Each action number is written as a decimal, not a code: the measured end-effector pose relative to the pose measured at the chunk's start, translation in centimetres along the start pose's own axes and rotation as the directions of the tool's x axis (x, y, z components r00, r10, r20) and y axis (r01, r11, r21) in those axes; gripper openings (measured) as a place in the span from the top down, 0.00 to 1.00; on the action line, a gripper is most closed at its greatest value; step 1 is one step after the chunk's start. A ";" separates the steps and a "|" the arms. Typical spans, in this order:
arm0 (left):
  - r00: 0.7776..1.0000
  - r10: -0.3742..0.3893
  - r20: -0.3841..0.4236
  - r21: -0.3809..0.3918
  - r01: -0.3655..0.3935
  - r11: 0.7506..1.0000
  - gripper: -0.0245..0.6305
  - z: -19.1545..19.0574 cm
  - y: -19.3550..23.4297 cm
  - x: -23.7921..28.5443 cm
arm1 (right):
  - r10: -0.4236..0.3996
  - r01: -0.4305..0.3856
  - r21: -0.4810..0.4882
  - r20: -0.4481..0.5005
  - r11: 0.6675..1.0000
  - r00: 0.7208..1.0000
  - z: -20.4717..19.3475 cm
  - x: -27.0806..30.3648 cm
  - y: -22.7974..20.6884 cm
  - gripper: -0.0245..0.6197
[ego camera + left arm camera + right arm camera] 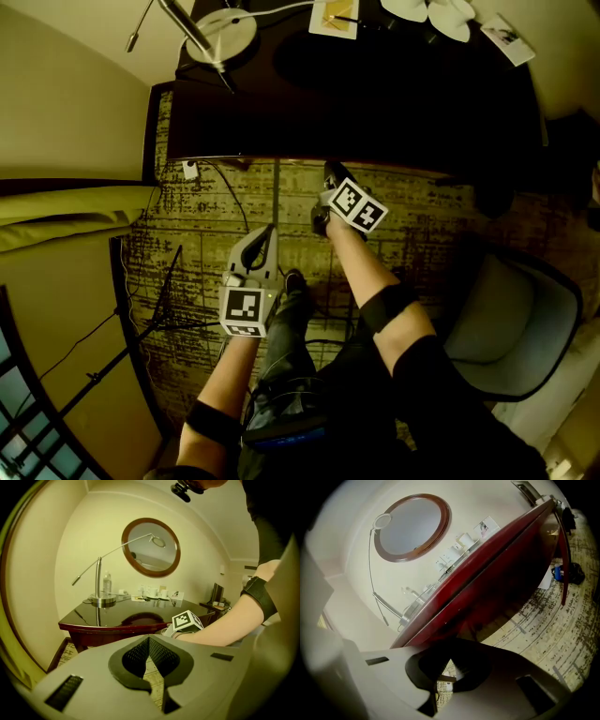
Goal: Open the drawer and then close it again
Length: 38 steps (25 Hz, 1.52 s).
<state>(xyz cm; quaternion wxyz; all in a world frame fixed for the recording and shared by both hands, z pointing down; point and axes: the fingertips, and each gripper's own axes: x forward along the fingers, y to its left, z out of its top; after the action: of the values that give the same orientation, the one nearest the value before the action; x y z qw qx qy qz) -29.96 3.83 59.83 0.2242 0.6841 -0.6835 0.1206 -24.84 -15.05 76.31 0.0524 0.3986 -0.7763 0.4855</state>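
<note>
**Grippers poised at the desk front, drawer untouched**

Neither tool holds anything: each has its jaws pressed fully together. The right gripper [331,178] leads, forearm stretched forward, its tip just under the curved front edge of the glossy dark red-brown wooden desk [375,94]. That is probably because the drawer sits in that front face. The drawer looks shut, though no seam or handle can be made out. The left gripper [267,234] hangs back over the patterned carpet [206,216], well apart from the desk, likely kept clear. Both tilt gently downward.

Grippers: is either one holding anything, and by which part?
Nothing held: the grey left gripper and grey right gripper are both shut and empty.
</note>
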 end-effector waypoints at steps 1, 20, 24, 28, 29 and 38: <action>1.000 -0.001 -0.003 0.006 0.001 1.000 0.96 -0.2 0.2 -0.1 | 0.004 -0.004 -0.009 -0.001 1.000 1.000 0.0 0.0 0.0 0.96; 0.999 0.024 0.036 0.005 -0.024 1.000 0.96 3.0 -2.1 -3.8 | 0.049 -0.100 -0.344 -0.156 0.934 0.987 3.4 -13.9 4.6 0.96; 0.997 0.034 0.066 -0.025 -0.032 0.999 0.96 5.7 -4.1 -5.8 | 0.088 -0.152 -0.480 -0.154 0.864 0.984 7.7 -19.0 7.9 0.96; 0.996 0.019 0.089 -0.007 -0.019 1.000 0.96 8.0 -6.1 -7.0 | 0.126 -0.182 -0.572 -0.137 0.800 0.983 11.7 -23.9 10.1 0.96; 0.995 0.017 0.097 0.000 -0.017 1.000 0.96 8.8 -6.6 -7.1 | 0.137 -0.185 -0.582 -0.126 0.792 0.983 12.9 -25.0 10.7 0.96; 0.989 -0.033 0.142 0.061 0.025 0.998 0.96 13.8 -12.4 -8.6 | 0.191 -0.178 -0.654 -0.052 0.736 0.980 20.6 -34.5 11.9 0.96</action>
<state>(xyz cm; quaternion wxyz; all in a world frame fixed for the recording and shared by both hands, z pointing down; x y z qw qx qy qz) -20.00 4.42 42.02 0.1562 0.7072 -0.6839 0.0882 -3.17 -9.37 40.89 0.1329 0.2809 -0.9329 0.1820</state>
